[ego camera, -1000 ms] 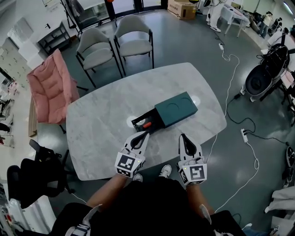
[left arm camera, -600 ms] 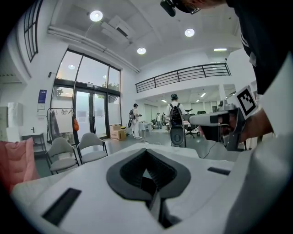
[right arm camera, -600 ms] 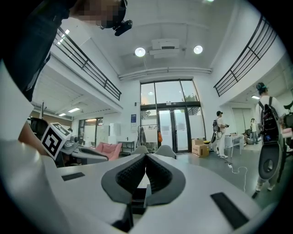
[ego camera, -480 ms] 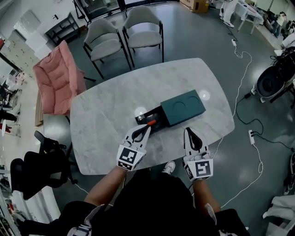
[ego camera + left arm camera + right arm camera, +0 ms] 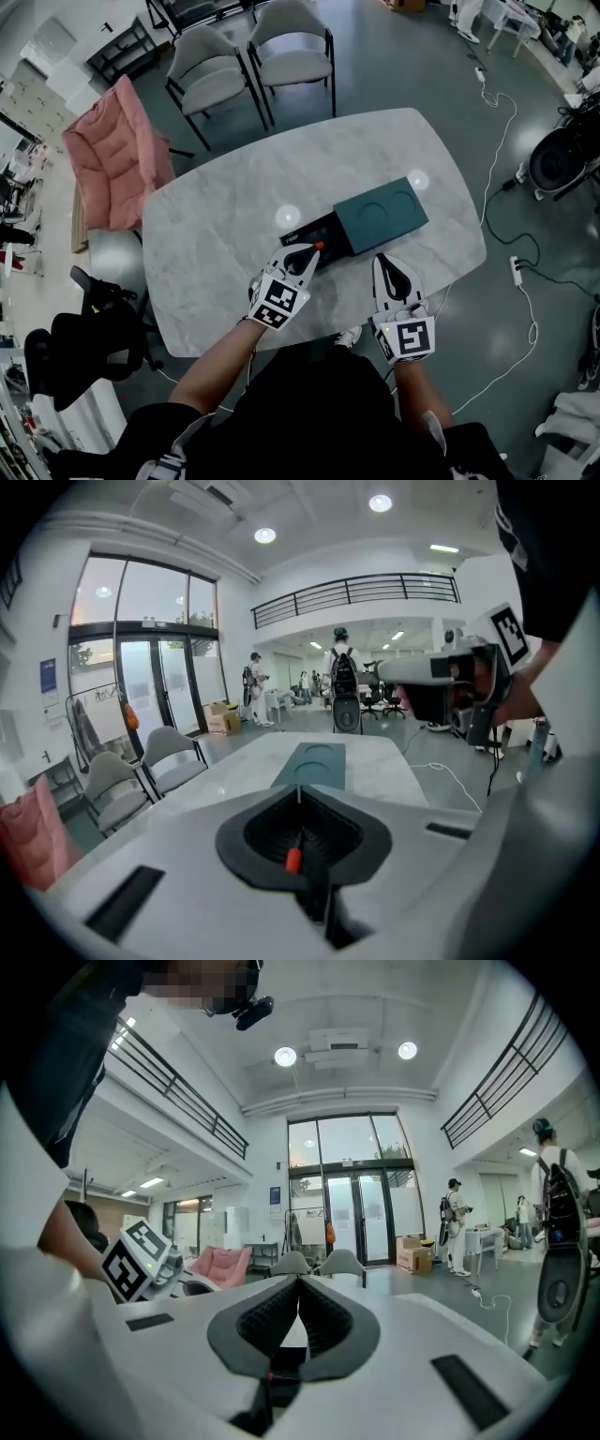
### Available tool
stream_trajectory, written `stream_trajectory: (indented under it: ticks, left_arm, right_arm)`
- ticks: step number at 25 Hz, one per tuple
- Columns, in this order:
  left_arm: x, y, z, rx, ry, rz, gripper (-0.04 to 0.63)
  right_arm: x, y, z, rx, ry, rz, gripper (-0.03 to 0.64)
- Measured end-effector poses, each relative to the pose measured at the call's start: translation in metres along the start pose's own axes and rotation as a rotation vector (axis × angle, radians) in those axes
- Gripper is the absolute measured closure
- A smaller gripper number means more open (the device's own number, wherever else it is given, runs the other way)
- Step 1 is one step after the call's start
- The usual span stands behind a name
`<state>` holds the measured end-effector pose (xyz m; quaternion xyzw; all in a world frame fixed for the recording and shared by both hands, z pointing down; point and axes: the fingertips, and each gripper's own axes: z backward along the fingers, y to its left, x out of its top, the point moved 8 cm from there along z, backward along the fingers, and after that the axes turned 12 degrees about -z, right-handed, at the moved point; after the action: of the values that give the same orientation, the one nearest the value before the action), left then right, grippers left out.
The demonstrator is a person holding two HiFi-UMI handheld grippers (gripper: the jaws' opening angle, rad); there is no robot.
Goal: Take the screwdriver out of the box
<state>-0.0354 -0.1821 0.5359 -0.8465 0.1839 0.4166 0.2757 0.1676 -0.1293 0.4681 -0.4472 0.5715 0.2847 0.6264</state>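
- The screwdriver (image 5: pixel 319 246) is seen lying in the black tray (image 5: pixel 298 231), which is slid out of the teal box (image 5: pixel 380 214) toward the left on the marble table (image 5: pixel 216 225)
- Only its orange handle is clearly made out; in the left gripper view the orange end is turned toward the camera and a thin dark line seems to run from it toward the box, so the long axis appears to follow the tray's length, though this cannot be told for sure
- The left claw (image 5: pixel 307 255) is tilted downward over the tray's near edge, clenched tip to tip with nothing gripped; the handle is seen through the opening behind the tips
- The right claw (image 5: pixel 382 264) is held level just beside the box's near side, likewise clenched and empty
- Whether the left tips touch the screwdriver cannot be told
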Motion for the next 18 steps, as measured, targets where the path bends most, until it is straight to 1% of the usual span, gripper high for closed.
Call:
stream_trajectory:
  ticks: [1, 3, 5, 8, 11, 15, 18]
  left_arm:
    - [-0.003, 0.001, -0.007, -0.021, 0.03, -0.007, 0.567]
    - [-0.01, 0.001, -0.022, -0.074, 0.103, -0.027, 0.479]
    - [-0.018, 0.001, -0.037, -0.122, 0.188, -0.06, 0.433]
    - [-0.031, 0.0, -0.06, -0.178, 0.312, -0.12, 0.42]
    - [-0.044, -0.001, -0.079, -0.221, 0.409, -0.159, 0.419]
    - [-0.057, 0.0, -0.097, -0.265, 0.504, -0.177, 0.42]
    - [-0.061, -0.003, -0.107, -0.287, 0.55, -0.188, 0.429]
  right_arm:
    - [-0.002, 0.001, -0.002, 0.004, 0.005, -0.002, 0.594]
    - [-0.006, 0.002, -0.006, 0.014, 0.016, -0.005, 0.594]
    - [-0.01, 0.004, -0.01, 0.028, 0.026, -0.006, 0.594]
    - [-0.013, 0.004, -0.014, 0.044, 0.039, -0.008, 0.594]
    - [-0.017, 0.0, -0.016, 0.045, 0.048, -0.015, 0.594]
    - [-0.021, -0.008, -0.013, 0.036, 0.064, -0.024, 0.594]
    - [-0.023, -0.016, -0.012, 0.025, 0.075, -0.029, 0.594]
